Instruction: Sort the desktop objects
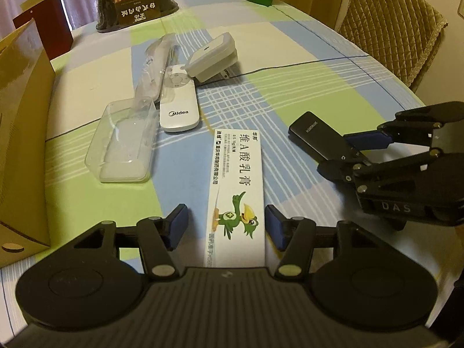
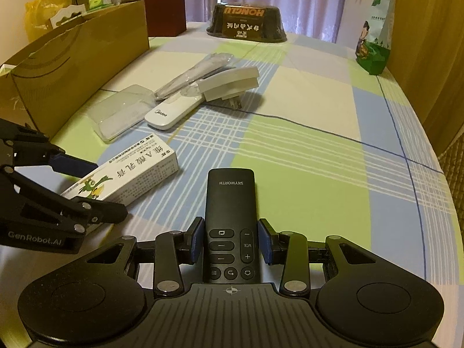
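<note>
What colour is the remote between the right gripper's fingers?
Black remote, with SKYWORTH printed on it; clearest in the right wrist view.

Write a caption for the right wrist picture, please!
Right gripper straddles a black Skyworth remote lying on the checked tablecloth.

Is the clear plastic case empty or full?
Empty: the tablecloth shows straight through the clear plastic case, nothing inside.
</note>
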{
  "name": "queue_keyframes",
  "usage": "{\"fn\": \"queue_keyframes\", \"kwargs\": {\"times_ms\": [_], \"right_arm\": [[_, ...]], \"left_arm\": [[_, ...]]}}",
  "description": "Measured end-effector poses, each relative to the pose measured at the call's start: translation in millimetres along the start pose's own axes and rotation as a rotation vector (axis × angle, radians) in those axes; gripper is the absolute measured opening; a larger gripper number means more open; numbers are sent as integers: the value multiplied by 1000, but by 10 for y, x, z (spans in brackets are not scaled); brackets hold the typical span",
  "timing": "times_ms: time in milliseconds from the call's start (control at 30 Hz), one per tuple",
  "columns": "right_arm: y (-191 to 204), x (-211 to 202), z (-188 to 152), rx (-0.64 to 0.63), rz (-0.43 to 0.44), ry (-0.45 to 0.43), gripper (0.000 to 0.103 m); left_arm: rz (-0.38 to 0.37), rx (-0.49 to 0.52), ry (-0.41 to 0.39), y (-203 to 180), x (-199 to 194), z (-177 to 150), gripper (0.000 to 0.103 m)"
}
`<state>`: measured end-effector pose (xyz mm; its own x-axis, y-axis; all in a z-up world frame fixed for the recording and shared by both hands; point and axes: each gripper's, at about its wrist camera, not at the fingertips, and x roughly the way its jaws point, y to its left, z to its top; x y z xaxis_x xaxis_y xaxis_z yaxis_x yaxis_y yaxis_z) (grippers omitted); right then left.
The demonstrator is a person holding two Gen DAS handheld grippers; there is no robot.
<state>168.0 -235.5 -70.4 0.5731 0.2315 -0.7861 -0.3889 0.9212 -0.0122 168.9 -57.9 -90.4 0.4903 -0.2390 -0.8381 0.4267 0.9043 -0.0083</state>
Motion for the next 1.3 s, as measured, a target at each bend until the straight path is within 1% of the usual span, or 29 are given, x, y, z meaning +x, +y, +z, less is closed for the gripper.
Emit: {"fn": "queue_keyframes", "kwargs": {"times_ms": [133, 267, 400, 600, 733, 867, 967, 1100, 1300], "right_arm": [[5, 17, 12, 0, -6, -7, 38], [3, 22, 21, 9, -8, -4, 38], [-5, 15, 37, 32, -7, 3, 38], [24, -88, 25, 36, 6, -14, 38], [72, -234, 72, 42, 22, -39, 38], [174, -420, 179, 57, 32, -69, 38], [329, -573, 305, 59, 49, -100, 38], [640, -751, 574, 30, 90, -152, 38], [1218, -908, 1082, -23, 185, -226, 38]], "left_arm": [[-4, 4, -4, -6, 18, 14, 50], [-7, 13, -6, -15, 13, 27, 33], [-7, 17, -4, -25, -22, 11, 33], [-1, 15, -23, -3, -234, -62, 33], [11, 7, -49, 54, -461, -91, 33], [30, 2, -92, 150, -766, -95, 33], [52, 0, -126, 247, -995, -92, 33], [94, -10, -171, 439, -1325, -110, 33], [181, -48, -220, 898, -1779, -196, 33]]}}
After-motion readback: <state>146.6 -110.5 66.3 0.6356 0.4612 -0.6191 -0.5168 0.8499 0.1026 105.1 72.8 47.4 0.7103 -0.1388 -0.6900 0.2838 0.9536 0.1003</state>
